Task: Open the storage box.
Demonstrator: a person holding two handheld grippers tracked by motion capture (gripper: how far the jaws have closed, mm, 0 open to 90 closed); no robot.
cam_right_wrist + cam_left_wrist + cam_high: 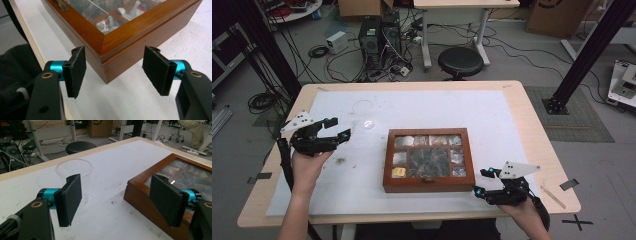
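Observation:
A brown wooden box (428, 186) with a glass lid over several small compartments lies in the middle of the table. My right gripper (481, 182) sits low at its front right corner, open. In the right gripper view the box's corner (130, 40) stands just ahead of the gap between the pads (76, 72), which do not touch it. My left gripper (339, 128) hovers to the left of the box, open and with nothing in it. A clear plastic cup (74, 170) stands upright beyond its left pad, and the box's side (140, 195) lies behind its right pad.
A white mat (362, 190) covers most of the wooden tabletop (537, 150). Crumbs and smudges (341, 160) mark the mat near my left hand. Beyond the far edge stand a black stool (460, 61), computer towers (379, 37) and loose cables. Black frame posts rise at both sides.

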